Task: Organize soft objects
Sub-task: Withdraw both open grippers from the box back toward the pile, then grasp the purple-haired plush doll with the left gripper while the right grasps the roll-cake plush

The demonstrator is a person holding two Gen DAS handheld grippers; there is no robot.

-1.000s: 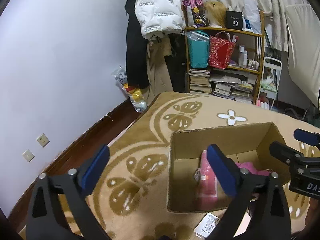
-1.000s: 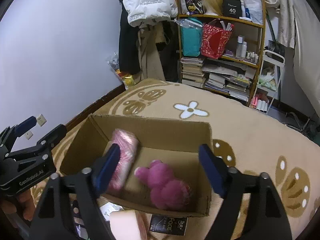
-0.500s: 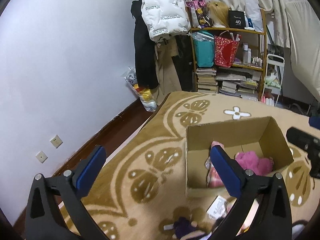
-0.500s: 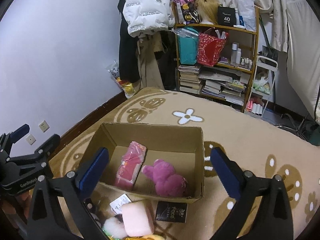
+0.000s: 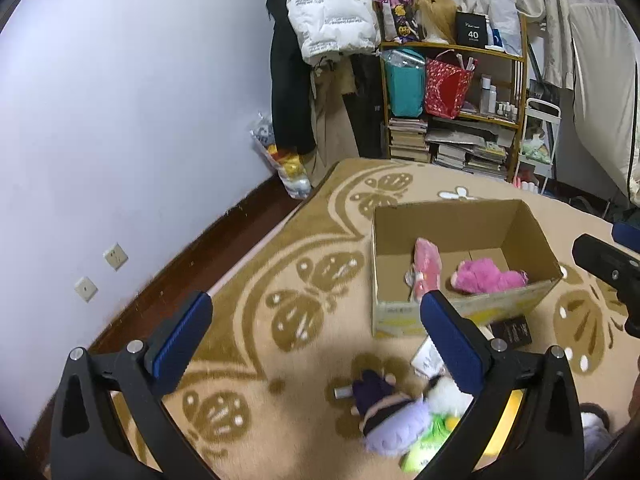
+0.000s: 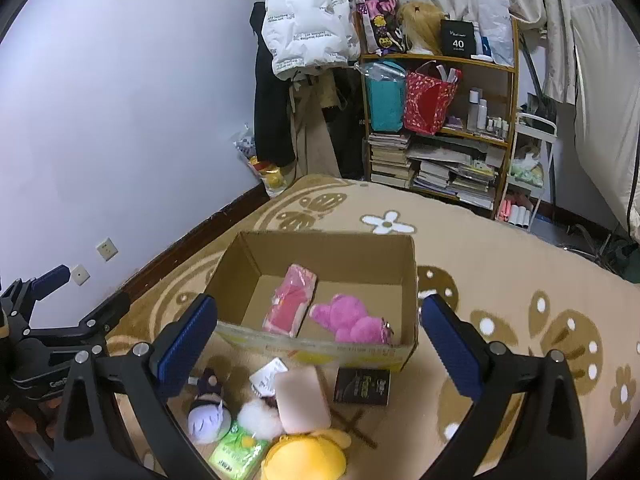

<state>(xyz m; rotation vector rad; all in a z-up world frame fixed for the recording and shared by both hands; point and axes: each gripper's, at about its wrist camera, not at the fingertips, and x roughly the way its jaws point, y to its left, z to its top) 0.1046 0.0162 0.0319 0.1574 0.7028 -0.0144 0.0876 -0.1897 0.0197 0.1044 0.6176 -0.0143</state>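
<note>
Soft toys [image 6: 276, 416] are sitting in a heap at lower centre, just in front of the cardboard box [image 6: 320, 350]. Right gripper [image 6: 316, 344] has just been spreading, nothing between; left gripper [image 5: 316, 344] is spread, empty. Advising: pinch one toy mid-body.

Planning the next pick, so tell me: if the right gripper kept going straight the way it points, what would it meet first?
Probably the cardboard box: the right gripper, jaws open and empty, points at its near wall, though depth is unclear.

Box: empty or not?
Not empty. The box holds a pink plush and a pink packet on its floor.
</note>
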